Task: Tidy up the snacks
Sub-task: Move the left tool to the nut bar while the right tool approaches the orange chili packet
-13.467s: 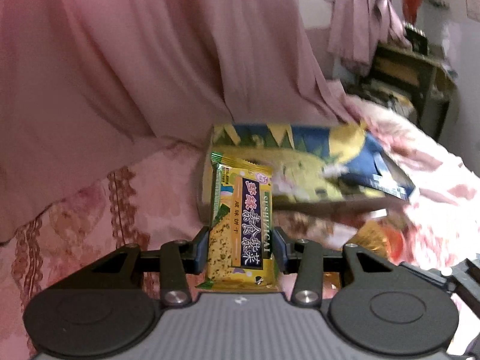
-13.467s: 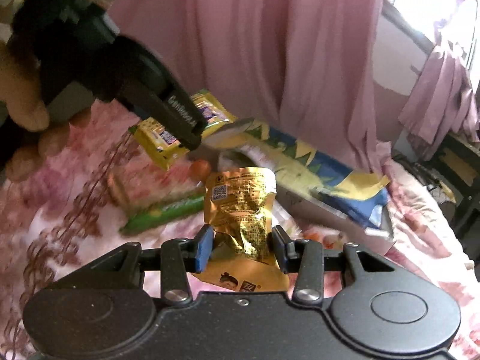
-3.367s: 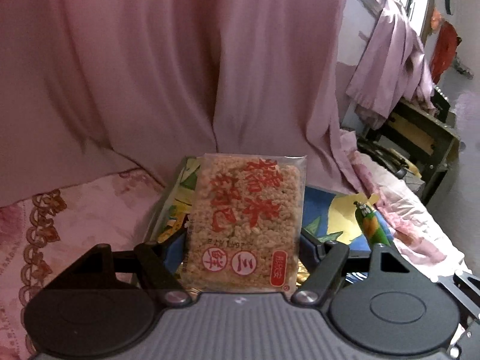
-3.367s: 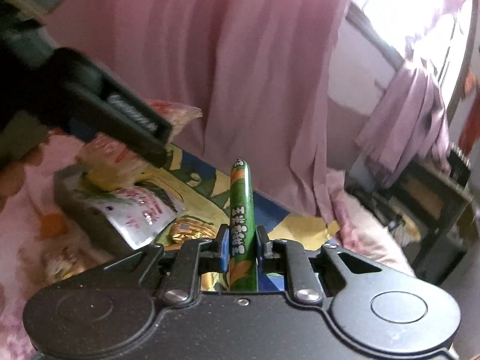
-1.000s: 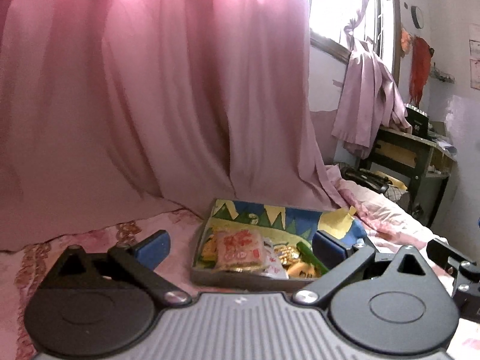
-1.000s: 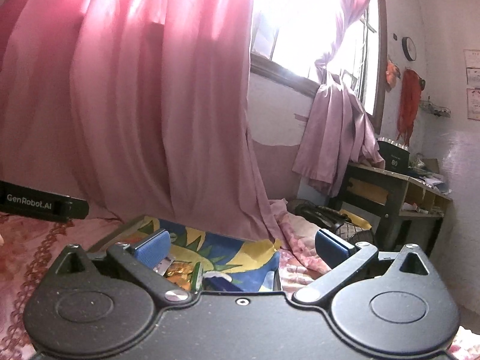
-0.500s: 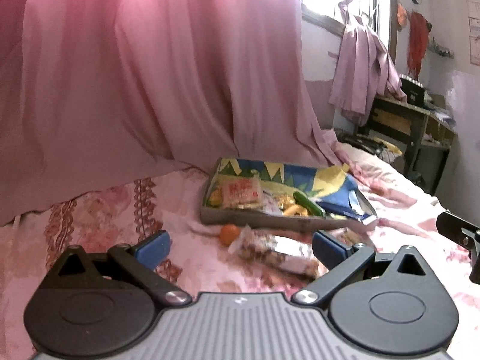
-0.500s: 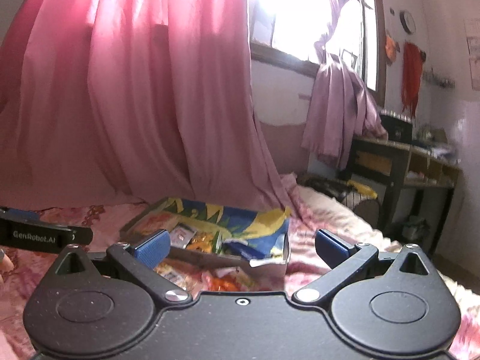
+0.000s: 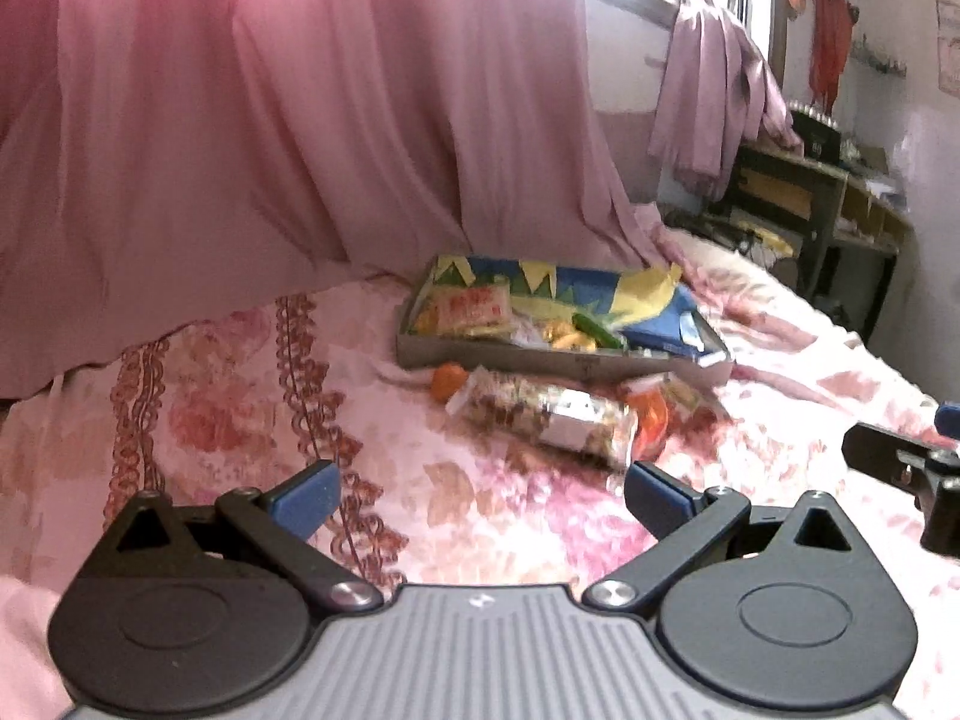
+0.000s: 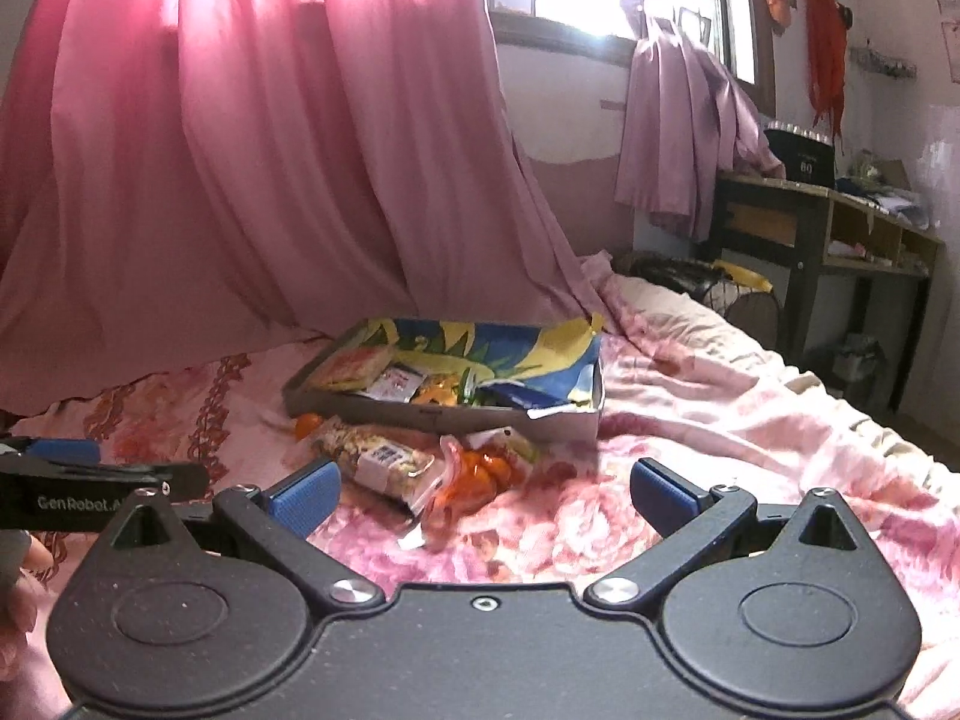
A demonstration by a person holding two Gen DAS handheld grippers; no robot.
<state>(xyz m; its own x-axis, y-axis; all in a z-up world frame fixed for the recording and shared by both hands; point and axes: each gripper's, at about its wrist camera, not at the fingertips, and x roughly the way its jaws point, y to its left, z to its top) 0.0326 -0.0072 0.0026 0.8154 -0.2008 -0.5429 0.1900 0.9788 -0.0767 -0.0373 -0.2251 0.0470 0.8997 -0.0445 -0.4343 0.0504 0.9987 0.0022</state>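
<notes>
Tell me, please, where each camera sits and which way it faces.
Left wrist: sits on the left gripper, looking forward over the bed at the tray; its own open fingers show, and the right gripper's tip at right.
Right wrist: sits on the right gripper, facing the same tray; its open fingers show, and the left gripper at left.
Shared: tray, nut pack, curtain.
</notes>
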